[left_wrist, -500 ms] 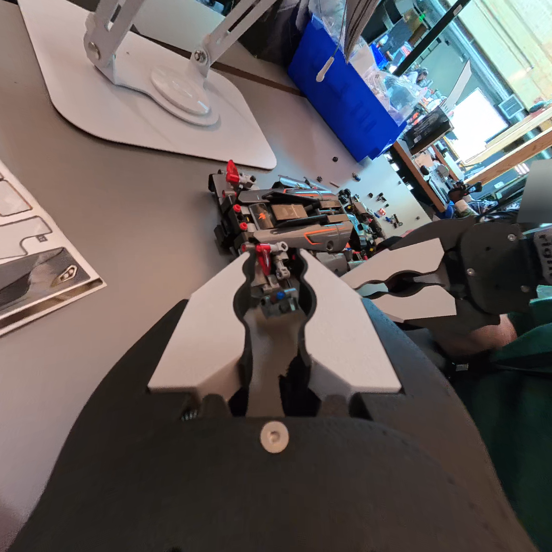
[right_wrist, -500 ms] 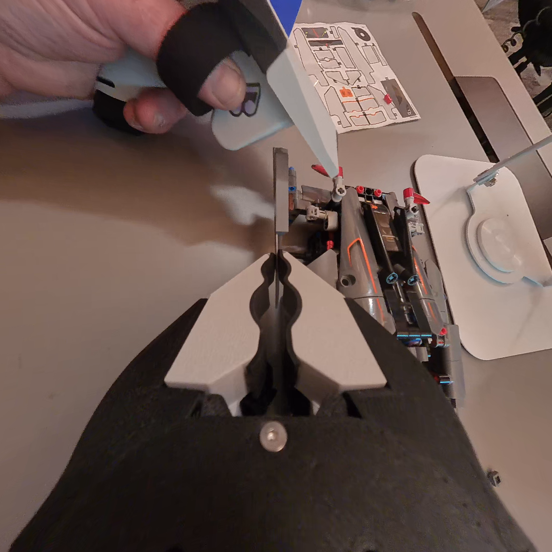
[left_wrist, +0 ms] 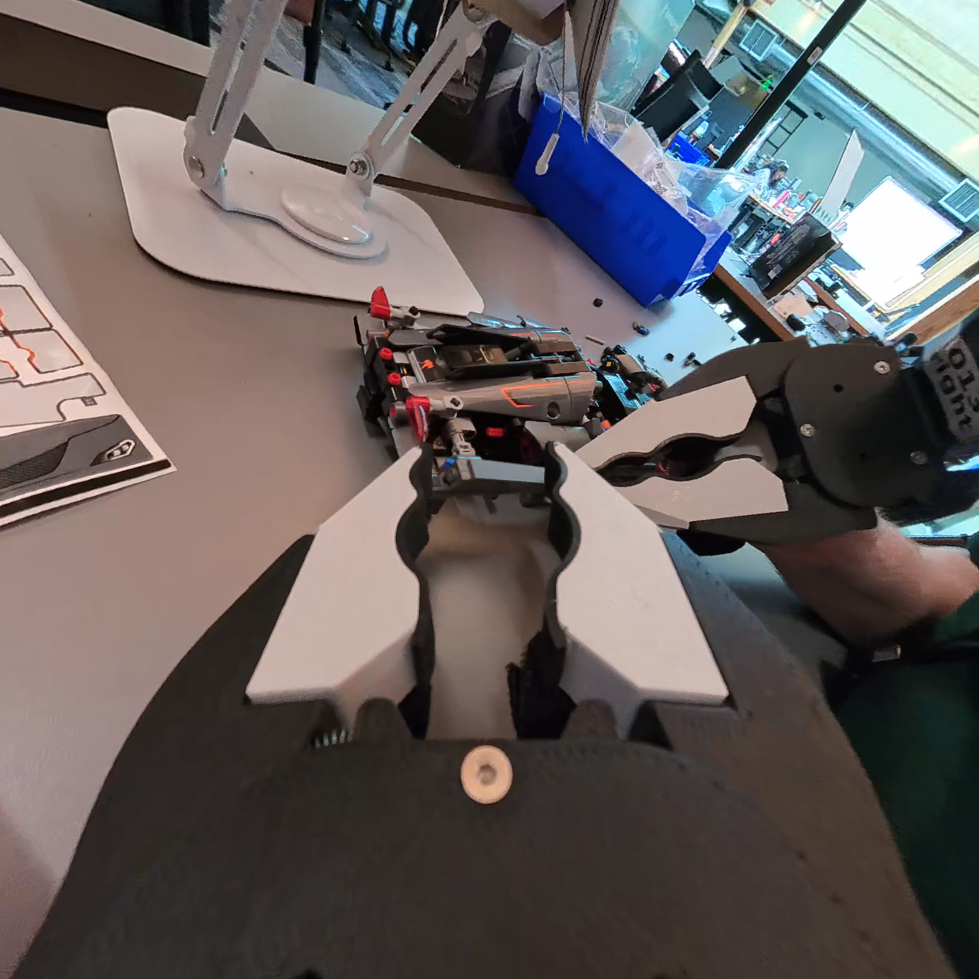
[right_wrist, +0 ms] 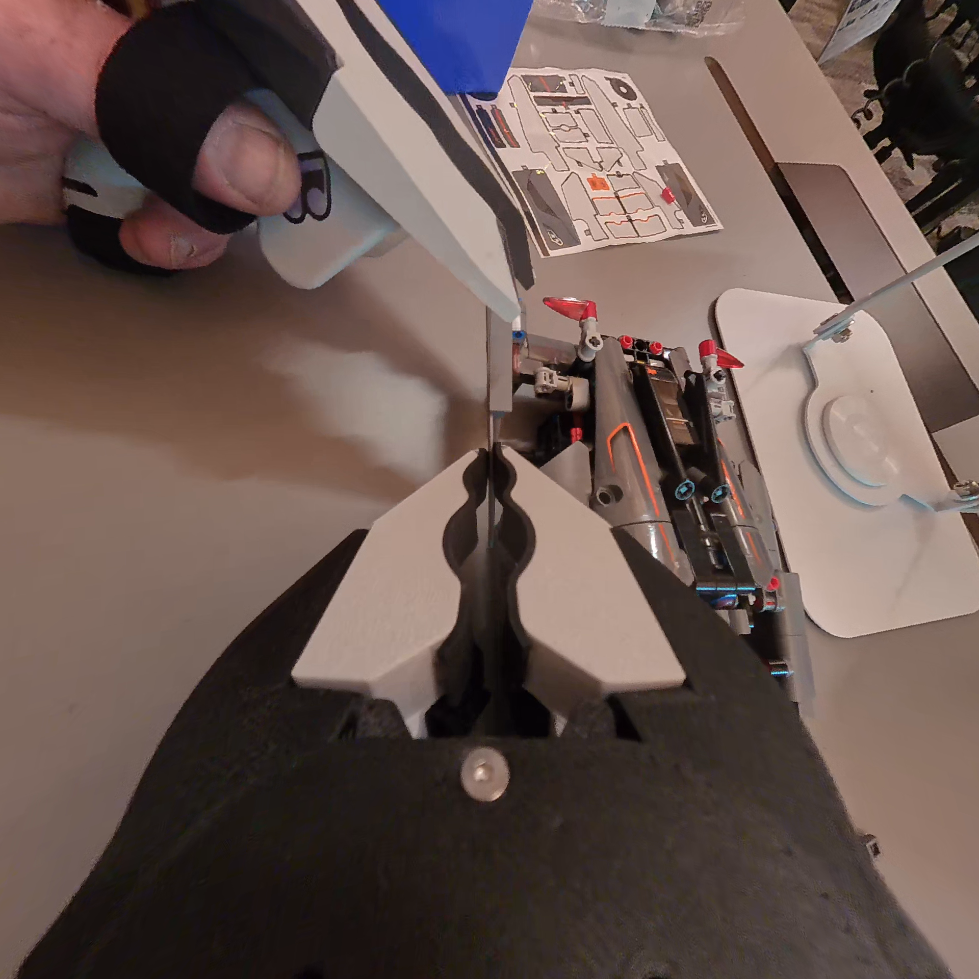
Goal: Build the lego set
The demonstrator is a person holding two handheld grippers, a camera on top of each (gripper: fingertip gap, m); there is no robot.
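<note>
Lego car (left_wrist: 492, 392) sits just beyond both tongs' tips.

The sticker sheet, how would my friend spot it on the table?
Start at the grey table and find the grey and orange lego car beside the white stand base. Past the car's red-tipped end lies the sticker sheet: the only flat white paper there, printed with outlined grey and orange shapes.

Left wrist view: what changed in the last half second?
The left hand-held gripper opened, its fingers now spread around the car model's rear end. The right hand-held gripper stayed shut on the thin grey panel; the model stayed put.
</note>
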